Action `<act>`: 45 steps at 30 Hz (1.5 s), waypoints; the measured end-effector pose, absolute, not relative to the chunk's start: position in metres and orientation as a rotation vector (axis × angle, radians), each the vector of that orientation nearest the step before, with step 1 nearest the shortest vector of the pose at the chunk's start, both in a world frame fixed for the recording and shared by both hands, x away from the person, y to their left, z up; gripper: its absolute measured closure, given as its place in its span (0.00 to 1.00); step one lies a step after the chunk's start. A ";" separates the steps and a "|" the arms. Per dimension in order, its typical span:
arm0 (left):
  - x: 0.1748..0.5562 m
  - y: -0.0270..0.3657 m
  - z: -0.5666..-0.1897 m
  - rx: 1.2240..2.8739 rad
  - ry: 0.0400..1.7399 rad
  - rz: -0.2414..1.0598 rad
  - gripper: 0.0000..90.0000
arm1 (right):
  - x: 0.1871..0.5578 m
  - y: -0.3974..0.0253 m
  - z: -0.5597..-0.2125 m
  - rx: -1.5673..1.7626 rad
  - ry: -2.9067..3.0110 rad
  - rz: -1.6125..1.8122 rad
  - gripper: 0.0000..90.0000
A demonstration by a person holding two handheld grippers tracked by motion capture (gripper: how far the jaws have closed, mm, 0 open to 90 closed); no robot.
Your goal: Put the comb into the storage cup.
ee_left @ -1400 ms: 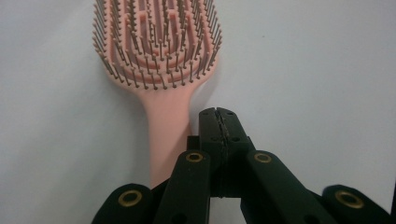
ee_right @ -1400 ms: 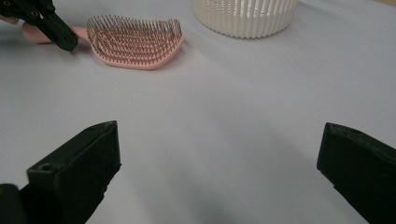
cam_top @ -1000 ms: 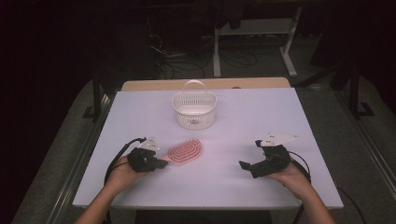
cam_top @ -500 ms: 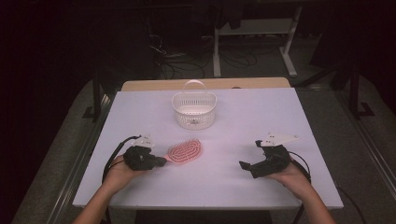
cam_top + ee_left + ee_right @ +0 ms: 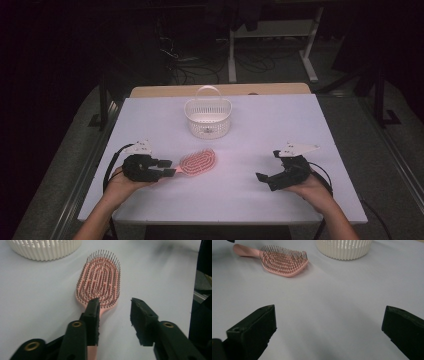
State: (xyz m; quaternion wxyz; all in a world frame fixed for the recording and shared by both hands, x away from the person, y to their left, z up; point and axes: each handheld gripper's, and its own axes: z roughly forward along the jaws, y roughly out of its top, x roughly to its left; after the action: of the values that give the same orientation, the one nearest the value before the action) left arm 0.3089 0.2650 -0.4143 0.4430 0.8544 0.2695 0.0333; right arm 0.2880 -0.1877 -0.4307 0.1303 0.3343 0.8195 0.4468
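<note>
Down near the front-left corner of the table [image 5: 300, 120], the left gripper [image 5: 169, 167] sits with its jaws spread apart over the handle of a pink hairbrush [image 5: 198, 162]. From the left gripper view, one jaw lies over the handle where it meets the bristle head and the other stands off to the side of it, so nothing is clamped. The hairbrush [image 5: 98, 287] lies flat, bristles up, its head pointing toward the white basket [image 5: 208, 116] that stands near the middle of the far edge. Over toward the front-right corner, the right gripper [image 5: 264, 179] rests in the person's hand, jaws wide apart with bare tabletop between them, well apart from the brush.
</note>
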 end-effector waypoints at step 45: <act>0.310 0.278 -0.410 1.997 0.621 0.174 0.00 | 0.282 -0.193 -0.435 0.949 2.393 1.306 0.00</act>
State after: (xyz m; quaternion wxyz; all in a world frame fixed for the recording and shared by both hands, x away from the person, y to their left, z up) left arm 0.3096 0.2779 -0.4103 0.4981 0.8251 0.2567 0.0717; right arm 0.2823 -0.1927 -0.4347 0.1272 0.3261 0.8222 0.4488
